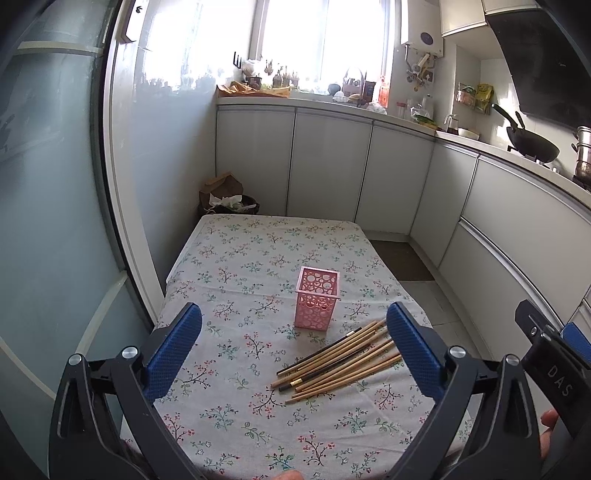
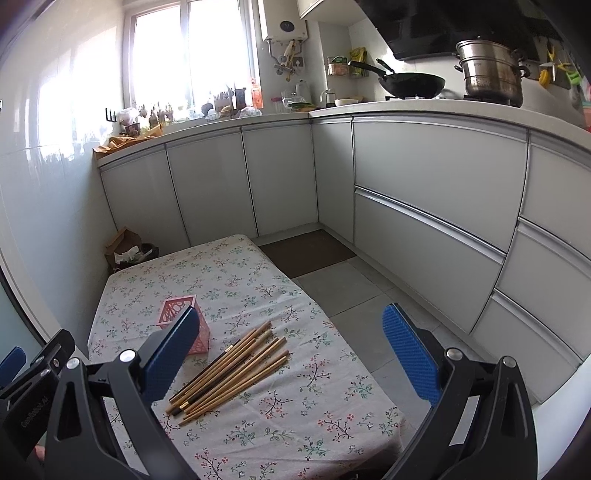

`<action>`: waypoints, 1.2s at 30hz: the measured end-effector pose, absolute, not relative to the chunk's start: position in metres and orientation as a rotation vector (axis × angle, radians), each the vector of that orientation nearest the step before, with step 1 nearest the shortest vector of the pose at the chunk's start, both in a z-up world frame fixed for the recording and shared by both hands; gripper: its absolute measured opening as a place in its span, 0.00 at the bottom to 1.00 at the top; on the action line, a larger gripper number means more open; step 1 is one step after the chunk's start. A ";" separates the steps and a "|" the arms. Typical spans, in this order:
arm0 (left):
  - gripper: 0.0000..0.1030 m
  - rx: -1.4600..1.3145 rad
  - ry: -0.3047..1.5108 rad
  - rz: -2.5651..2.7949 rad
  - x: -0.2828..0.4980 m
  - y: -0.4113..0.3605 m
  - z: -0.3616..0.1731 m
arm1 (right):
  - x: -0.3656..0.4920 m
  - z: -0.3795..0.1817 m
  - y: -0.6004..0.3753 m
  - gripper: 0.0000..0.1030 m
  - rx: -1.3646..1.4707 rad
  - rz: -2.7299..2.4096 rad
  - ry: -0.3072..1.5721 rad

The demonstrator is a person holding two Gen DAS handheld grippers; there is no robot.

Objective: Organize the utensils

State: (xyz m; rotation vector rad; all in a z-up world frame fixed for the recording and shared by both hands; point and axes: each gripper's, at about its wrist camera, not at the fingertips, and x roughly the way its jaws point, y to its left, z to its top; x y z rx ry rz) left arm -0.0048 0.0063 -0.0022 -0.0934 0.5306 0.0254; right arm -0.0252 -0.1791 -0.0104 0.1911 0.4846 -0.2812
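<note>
Chopsticks of bamboo and dark wood (image 1: 338, 360) lie fanned in a loose pile on the floral-clothed bench (image 1: 236, 258), just beside the empty pink perforated plastic holder (image 1: 317, 297). Both the left hand-held gripper (image 1: 295, 347) and the right hand-held gripper (image 2: 291, 350) hover with jaws spread wide, holding nothing. Thin round sticks could roll or scatter if pinched off-centre, and the light holder may tip when nudged.

Small kitchen, daylit. Bright window (image 1: 321, 37) on far wall, overexposed; sill and counter (image 2: 258, 117) below it crowded with jars and bottles. Pale grey cabinet doors (image 1: 328, 166) run in an L beneath the counter. White water heater (image 2: 286, 26) mounted beside the window. Black wok (image 2: 412, 83) and steel stockpot (image 2: 491, 72) sit on the stove under a dark range hood (image 1: 543, 62). Floor of grey tiles (image 2: 343, 291), brown mat (image 2: 308, 251) in the corner. Floral-print cloth covers the table (image 1: 258, 243). Paper bag and bin (image 1: 229, 195) stand beyond its far end. Glossy tiled wall (image 2: 48, 147) at left.
</note>
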 end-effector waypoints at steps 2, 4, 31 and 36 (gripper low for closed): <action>0.93 -0.094 0.529 0.027 -0.005 0.006 -0.002 | -0.024 -0.010 -0.179 0.94 0.188 -0.282 0.488; 0.93 -0.097 0.530 0.029 -0.006 0.005 -0.002 | -0.024 -0.010 -0.179 0.94 0.187 -0.279 0.492; 0.93 -0.107 0.540 0.029 -0.006 0.007 -0.004 | -0.026 -0.010 -0.180 0.94 0.195 -0.275 0.487; 0.93 -0.107 0.541 0.031 -0.006 0.007 -0.004 | -0.026 -0.010 -0.179 0.94 0.196 -0.274 0.489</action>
